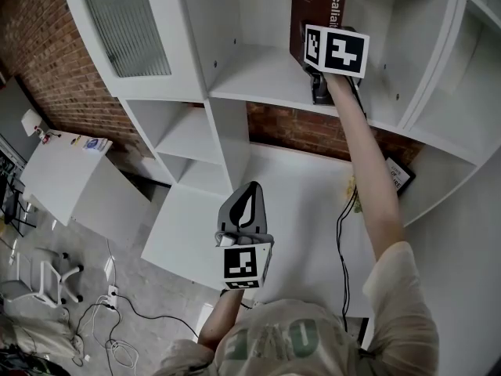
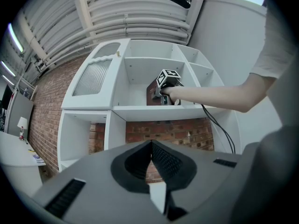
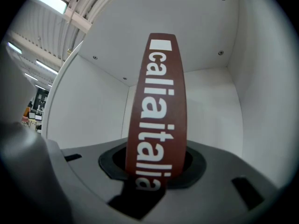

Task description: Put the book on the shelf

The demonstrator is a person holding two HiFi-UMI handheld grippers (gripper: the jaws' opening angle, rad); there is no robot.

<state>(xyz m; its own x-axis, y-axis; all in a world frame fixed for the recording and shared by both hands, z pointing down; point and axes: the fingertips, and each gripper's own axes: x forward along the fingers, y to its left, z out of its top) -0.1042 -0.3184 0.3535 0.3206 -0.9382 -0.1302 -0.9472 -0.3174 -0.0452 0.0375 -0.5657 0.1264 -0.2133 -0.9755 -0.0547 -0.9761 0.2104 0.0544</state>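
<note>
A brown book [image 1: 315, 14] with white lettering stands upright on the white shelf [image 1: 258, 81], in an upper compartment. My right gripper [image 1: 319, 70] is shut on its spine near the lower end. The right gripper view shows the spine [image 3: 159, 106] rising from between the jaws, and the compartment's white back wall behind it. In the left gripper view the book [image 2: 153, 93] shows only in part behind the right gripper [image 2: 164, 91]. My left gripper [image 1: 249, 202] hangs low over the desk, away from the shelf, shut with nothing in it; its tips [image 2: 152, 146] touch.
A cabinet door with ribbed glass [image 1: 129, 22] stands at the shelf's left. Under the shelf lies a white desk [image 1: 297, 202] with a black cable [image 1: 341, 233] and a dark framed item [image 1: 398, 175]. A white side table [image 1: 63, 171] and a chair [image 1: 47, 280] stand at left.
</note>
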